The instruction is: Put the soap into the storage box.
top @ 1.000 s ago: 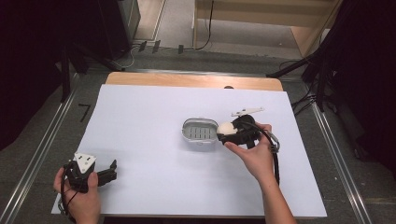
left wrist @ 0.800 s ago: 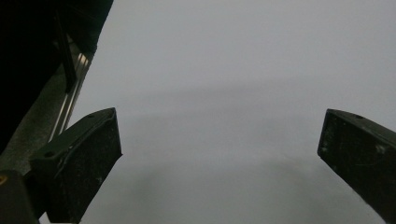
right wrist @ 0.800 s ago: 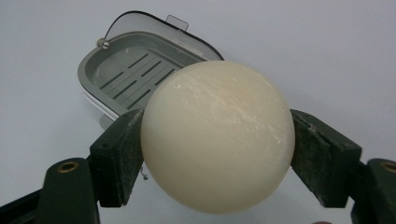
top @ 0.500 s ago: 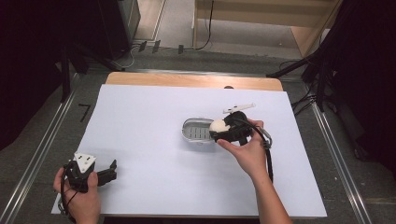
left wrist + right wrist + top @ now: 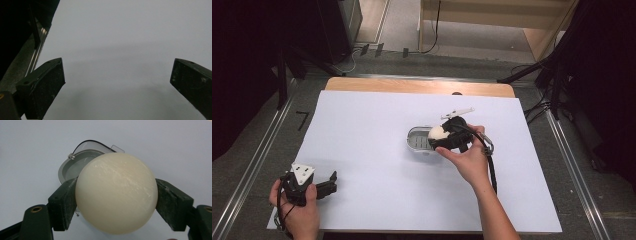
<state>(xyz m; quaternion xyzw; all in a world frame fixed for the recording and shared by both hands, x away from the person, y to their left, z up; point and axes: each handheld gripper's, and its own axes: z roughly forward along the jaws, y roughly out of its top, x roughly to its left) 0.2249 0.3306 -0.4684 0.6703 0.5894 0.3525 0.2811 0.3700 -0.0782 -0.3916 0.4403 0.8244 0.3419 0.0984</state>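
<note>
The right tongs [image 5: 116,202] clamp a cream egg [image 5: 116,193] above the grey slicer [image 5: 419,140] mid-tabletop [image 5: 362,120]; next, I judge, lower it into the cradle. Left tongs [image 5: 117,85] gape wide near the front-left corner.

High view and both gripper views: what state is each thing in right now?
Cream-white smooth ball: clamped between the right gripper's pads, above the dish.
Grey oval dish: lying on the white sheet, clear lid swung open.
Right gripper: shut on the ball.
Left gripper: open, holding nothing, over the white paper sheet.
</note>
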